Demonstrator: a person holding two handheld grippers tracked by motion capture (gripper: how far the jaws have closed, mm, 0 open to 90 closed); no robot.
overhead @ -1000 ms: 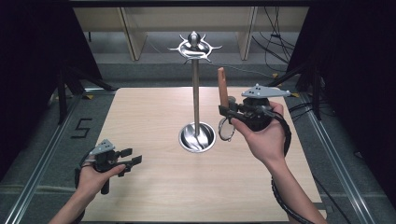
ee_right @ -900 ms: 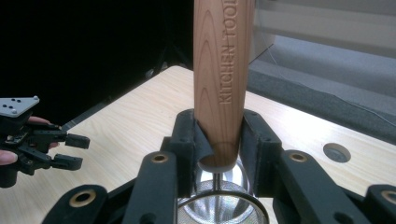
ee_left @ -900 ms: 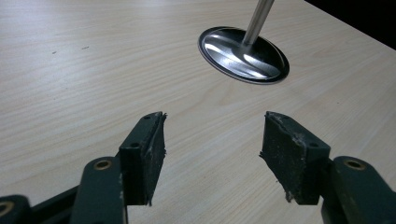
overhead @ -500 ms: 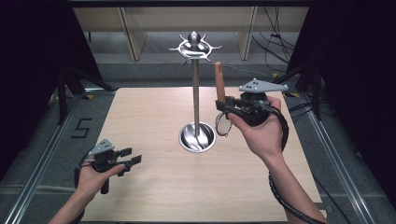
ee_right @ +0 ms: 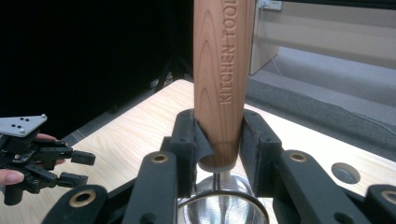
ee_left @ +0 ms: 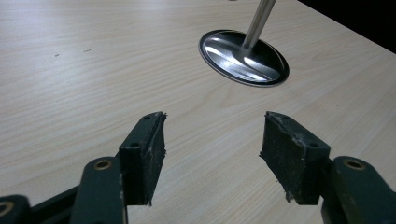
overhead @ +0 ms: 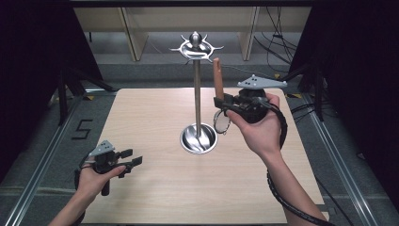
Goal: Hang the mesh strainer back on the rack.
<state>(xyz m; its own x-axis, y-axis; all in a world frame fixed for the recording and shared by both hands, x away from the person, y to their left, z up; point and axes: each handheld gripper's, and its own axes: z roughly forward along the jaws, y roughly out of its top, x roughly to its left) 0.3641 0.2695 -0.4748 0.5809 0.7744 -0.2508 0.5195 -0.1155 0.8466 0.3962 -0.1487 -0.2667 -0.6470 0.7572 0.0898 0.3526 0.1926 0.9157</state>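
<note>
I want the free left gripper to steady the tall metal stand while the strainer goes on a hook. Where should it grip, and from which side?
Judging by its shape, grip the stand's thin upright pole low down, just above the round base, coming in level from its near left, where the open left gripper rests. The right gripper, shut on the strainer's wooden handle, occupies the other side.

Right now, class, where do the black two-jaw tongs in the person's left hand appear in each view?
High view: the black left-hand tongs sit lower left, open, over the light wooden table.
Left gripper view: their two jaws rise from the bottom edge, open.
Right gripper view: at the left edge, left of the wooden-handled mesh strainer.
Shared landmark: the table.
</note>
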